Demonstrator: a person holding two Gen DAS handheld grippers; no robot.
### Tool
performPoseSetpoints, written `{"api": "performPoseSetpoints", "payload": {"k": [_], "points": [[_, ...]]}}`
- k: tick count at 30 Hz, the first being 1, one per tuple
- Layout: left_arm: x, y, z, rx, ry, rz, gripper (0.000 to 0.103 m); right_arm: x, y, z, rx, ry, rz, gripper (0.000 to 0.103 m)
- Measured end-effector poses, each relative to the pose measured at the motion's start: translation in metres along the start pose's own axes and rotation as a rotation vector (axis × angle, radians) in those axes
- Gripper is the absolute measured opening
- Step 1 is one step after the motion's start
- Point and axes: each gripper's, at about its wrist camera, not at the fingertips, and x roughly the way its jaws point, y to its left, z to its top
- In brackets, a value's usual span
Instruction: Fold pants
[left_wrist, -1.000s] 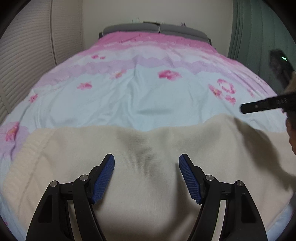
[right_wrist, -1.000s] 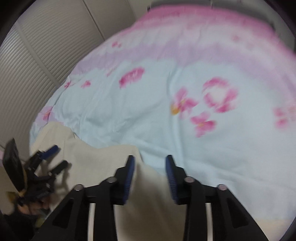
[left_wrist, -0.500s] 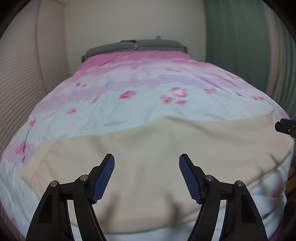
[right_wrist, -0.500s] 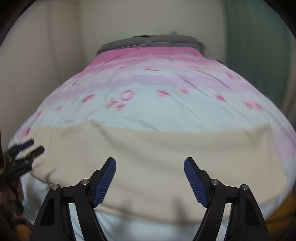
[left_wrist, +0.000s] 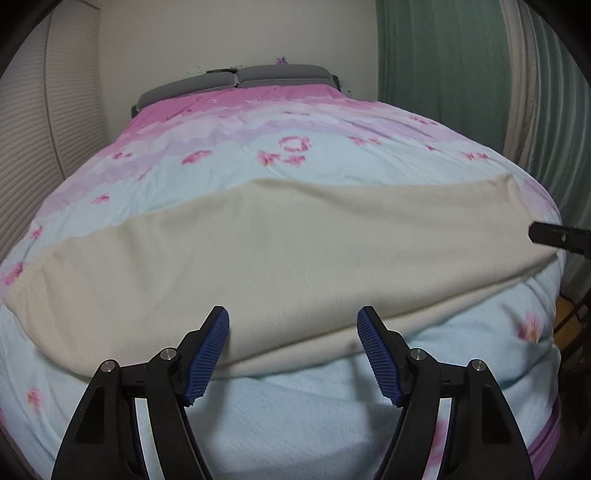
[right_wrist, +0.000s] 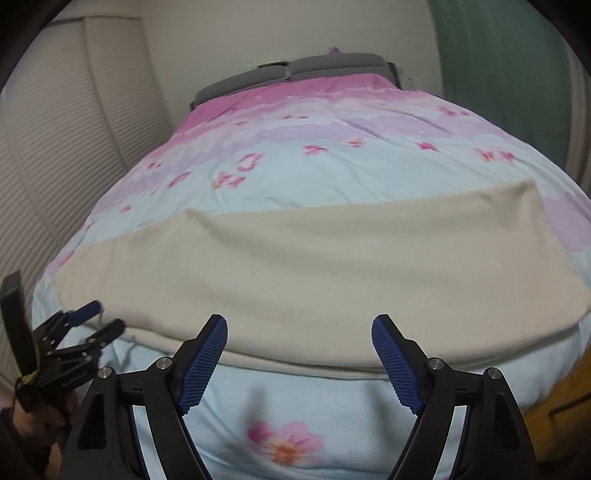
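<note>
In the left wrist view, the cream pants (left_wrist: 280, 251) lie flat in a wide band across the near end of the bed (left_wrist: 295, 417). The bed cover is light blue and pink with pink flowers. The left gripper (left_wrist: 293, 350) hangs over the near edge of the pants. Its jaws are closing a little, but there is nothing between them (the blue pads touch no cloth). A black tip of the right gripper (left_wrist: 561, 238) pokes in at the right edge, just past the end of the pants. A green curtain (left_wrist: 443, 55) hangs at the back right.

In the right wrist view, the same pants (right_wrist: 314, 266) stretch from side to side on the bed (right_wrist: 332, 413). The right gripper (right_wrist: 299, 350) sits over their near edge with its jaws wide apart and empty. The left gripper (right_wrist: 98, 319) shows at the far left, by the left end of the pants, with its fingers apart. A hand (right_wrist: 26, 417) holds it. Grey pillows (right_wrist: 295, 72) sit at the head of the bed.
</note>
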Motion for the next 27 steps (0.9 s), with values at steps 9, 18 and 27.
{"api": "performPoseSetpoints", "payload": {"k": [9,18,27], "points": [[0.019,0.003,-0.008,0.037,0.031,-0.026,0.046,0.035,0.067,-0.007,-0.254,0.028,0.047,0.082],[0.018,0.006,-0.013,0.041,0.05,-0.063,0.008,0.063,0.089,-0.013,-0.355,0.071,0.067,0.081],[0.018,0.009,-0.022,0.011,0.079,-0.078,0.007,0.097,0.084,-0.025,-0.354,0.268,0.068,0.042]]}}
